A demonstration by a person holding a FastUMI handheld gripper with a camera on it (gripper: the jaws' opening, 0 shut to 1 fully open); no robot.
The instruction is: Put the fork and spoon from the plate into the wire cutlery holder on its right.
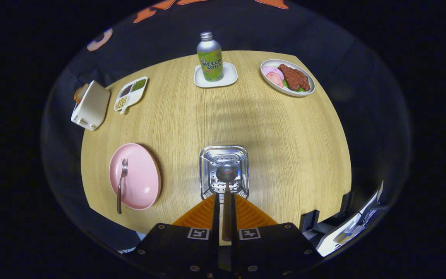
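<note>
The gripper (226, 201) is closed narrowly on the dark wooden handle of a steel-bowled spoon (226, 182), both fingers pressing it. The spoon's bowl sits over the square perforated metal cutlery holder (207, 170) just ahead of the fingers. To the holder's left lies a round pink plate (141, 182) carrying a dark-handled steel fork (121, 186) (handle overhanging the near rim). Both rest on the light wooden table (277, 131).
</note>
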